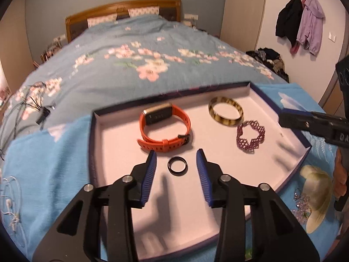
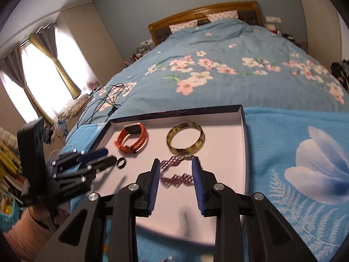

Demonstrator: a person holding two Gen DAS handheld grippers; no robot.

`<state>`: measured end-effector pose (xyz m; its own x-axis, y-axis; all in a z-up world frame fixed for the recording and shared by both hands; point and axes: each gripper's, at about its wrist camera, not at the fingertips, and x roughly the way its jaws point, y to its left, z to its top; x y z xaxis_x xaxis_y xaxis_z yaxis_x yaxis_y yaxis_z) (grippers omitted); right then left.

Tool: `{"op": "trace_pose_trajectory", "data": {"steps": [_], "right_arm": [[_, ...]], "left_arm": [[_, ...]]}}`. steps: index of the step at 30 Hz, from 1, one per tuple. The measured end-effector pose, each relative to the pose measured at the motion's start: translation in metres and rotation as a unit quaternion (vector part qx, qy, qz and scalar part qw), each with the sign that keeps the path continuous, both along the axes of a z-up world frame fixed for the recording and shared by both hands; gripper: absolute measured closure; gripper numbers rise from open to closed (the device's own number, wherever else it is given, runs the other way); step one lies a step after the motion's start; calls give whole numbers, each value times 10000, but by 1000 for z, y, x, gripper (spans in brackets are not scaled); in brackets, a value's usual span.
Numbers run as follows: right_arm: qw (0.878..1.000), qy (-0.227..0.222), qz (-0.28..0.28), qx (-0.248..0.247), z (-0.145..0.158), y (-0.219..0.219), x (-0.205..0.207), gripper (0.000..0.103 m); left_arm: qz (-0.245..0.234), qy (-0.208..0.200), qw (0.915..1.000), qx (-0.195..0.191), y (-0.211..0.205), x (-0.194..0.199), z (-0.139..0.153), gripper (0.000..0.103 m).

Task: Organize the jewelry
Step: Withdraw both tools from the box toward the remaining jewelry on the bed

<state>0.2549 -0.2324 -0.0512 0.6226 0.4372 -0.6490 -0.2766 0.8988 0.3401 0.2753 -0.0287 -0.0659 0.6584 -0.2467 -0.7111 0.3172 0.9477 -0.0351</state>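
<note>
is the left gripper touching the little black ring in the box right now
Apart. In the left wrist view the left gripper is open, and the black ring lies flat on the box floor between its fingers, with bare floor showing on both sides.

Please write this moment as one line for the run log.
left gripper: open, around black ring | right gripper: open, over purple beaded bracelet | tray: orange watch, tortoiseshell bangle
</note>
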Motion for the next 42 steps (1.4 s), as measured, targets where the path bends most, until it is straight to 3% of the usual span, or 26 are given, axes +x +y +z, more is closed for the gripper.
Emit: {"op": "trace_pose_trajectory", "data": {"steps": [5,11,14,23,34,42], "right_arm": [[9990,-259,312,-161,14,-1,-34,70],[9961,-341,694,-426,12,4,-74,70],[9934,-352,847,-691,5,8,-94,70],[9910,-69,1002,-884,-22,19,-123,71],[9937,179,861,-692,-36,16,-130,85],[9949,273,791,-562,-39,10,-127,100]], "left_arm": [[-14,-428,9991,-55,11,-32,26,56],[-66,-646,9979,-75,22,-78,36,53],[-118,-620,9979,-139,27,-97,34,52],[-317,-481,9983,-91,24,-139,16,49],[-529,-364,9979,-97,13,-162,4,48],[-851,-287,9959,96,0,-170,-2,49]]}}
